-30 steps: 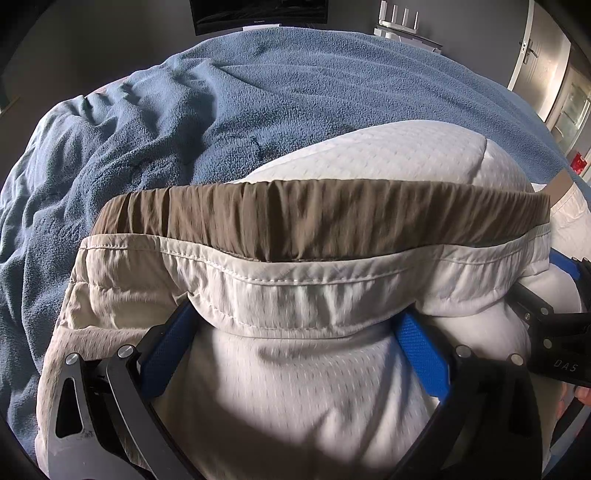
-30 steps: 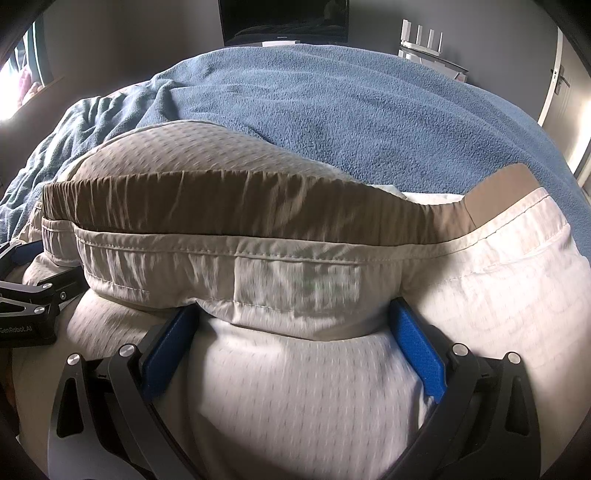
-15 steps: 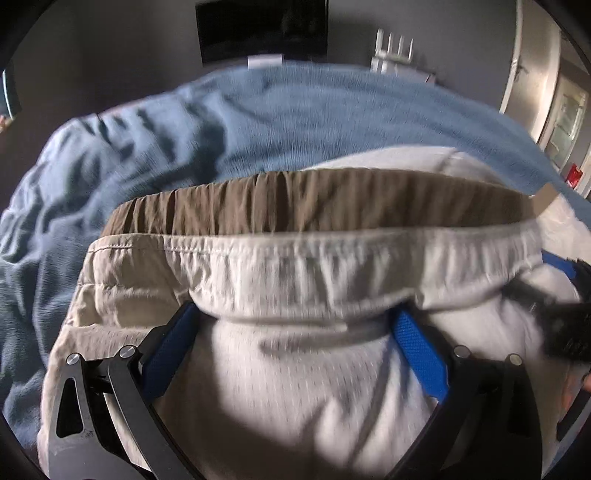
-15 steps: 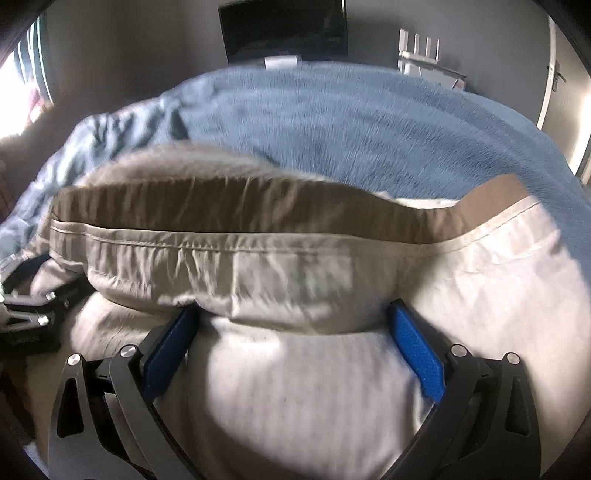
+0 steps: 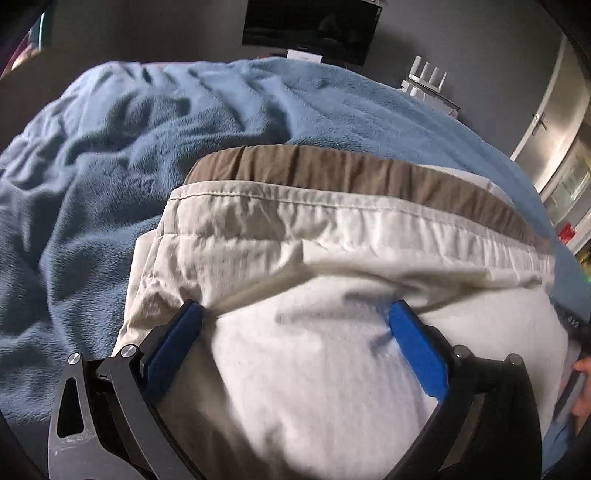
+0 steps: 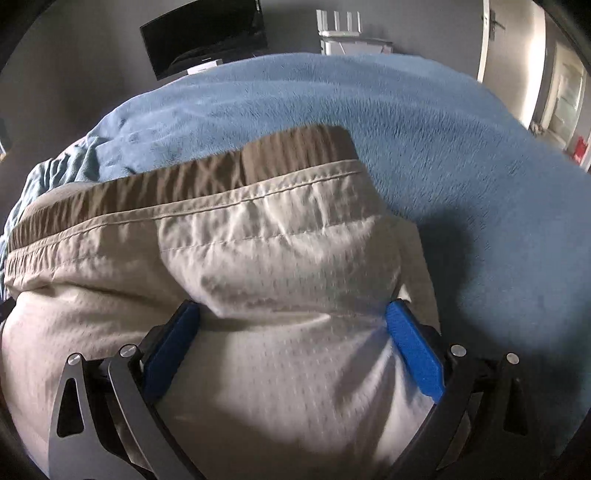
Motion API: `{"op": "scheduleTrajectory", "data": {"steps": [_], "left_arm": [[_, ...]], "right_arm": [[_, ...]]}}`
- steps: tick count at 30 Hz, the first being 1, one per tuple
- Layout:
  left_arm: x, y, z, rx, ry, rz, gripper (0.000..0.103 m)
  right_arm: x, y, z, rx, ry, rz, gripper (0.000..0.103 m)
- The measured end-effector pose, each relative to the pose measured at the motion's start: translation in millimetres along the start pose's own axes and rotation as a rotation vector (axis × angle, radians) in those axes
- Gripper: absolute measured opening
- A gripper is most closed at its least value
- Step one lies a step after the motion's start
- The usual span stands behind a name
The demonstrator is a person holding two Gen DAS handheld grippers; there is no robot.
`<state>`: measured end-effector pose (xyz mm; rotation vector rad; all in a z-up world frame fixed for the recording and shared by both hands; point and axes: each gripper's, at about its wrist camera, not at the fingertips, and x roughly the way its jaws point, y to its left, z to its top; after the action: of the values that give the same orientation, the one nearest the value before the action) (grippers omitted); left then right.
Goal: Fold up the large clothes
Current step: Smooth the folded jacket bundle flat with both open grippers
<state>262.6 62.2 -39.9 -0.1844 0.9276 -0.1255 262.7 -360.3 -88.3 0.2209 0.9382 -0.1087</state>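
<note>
A cream garment [image 5: 332, 251] with a brown inner waistband [image 5: 332, 173] and white mesh lining fills both wrist views, over a blue blanket [image 5: 110, 184]. My left gripper [image 5: 295, 310] has its blue pads [image 5: 177, 332] wide apart, and the fabric bulges up between and over them near the waistband's left end. My right gripper [image 6: 291, 310] stands the same way under the garment [image 6: 258, 240] near the waistband's right corner [image 6: 314, 147]. Fabric hides both sets of fingertips. In the left wrist view, the right gripper's dark body [image 5: 572, 325] and a hand [image 5: 583, 369] show at the right edge.
The blue blanket [image 6: 461, 155] covers the bed all around the garment, rumpled on the left. Beyond it are a dark screen [image 6: 207, 37] on a grey wall, a white router [image 6: 343, 26] and a door [image 6: 509, 55] at the right.
Both grippers have swung outward with the garment riding on them. The waistband now sits further along the blanket, and the mesh bulge seen beyond it earlier no longer shows.
</note>
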Motion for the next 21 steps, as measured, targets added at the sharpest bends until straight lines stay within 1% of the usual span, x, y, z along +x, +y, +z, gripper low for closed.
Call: {"op": "scheduleTrajectory", "data": {"steps": [4,7,8,10,12,14,17,18,19,21], "left_arm": [[9,6,0,-0.021,0.004,0.000,0.098],[0,4,1,-0.009,-0.008,0.002,0.098],[-7,3,-1,-0.004,-0.016,0.007,0.098],[-27,1,-8,0.009,-0.059,0.023,0.096],[-49,-5,-19,0.035,-0.092,0.001,0.096],[-67,-16,-31,0.077,-0.114,-0.026,0.096],[-93,-43,-56,0.205,-0.143,-0.065,0.097],[-95,-49,-62,0.243,-0.145,-0.066,0.097],[-98,-60,-75,0.308,-0.142,-0.055,0.097],[-93,-70,-91,0.364,-0.097,-0.040,0.096]], "right_arm": [[14,-6,0,0.034,0.005,0.015,0.096],[7,0,0,0.026,0.008,0.009,0.096],[1,1,0,0.015,0.001,0.007,0.096],[-24,4,-7,-0.003,-0.049,0.000,0.096],[-51,11,-20,-0.023,-0.106,0.044,0.096],[-79,19,-36,-0.070,-0.166,0.086,0.096],[-113,38,-63,-0.173,-0.210,0.137,0.096],[-121,44,-73,-0.210,-0.217,0.150,0.096],[-126,50,-82,-0.248,-0.216,0.141,0.096],[-126,58,-95,-0.296,-0.187,0.134,0.096]]}}
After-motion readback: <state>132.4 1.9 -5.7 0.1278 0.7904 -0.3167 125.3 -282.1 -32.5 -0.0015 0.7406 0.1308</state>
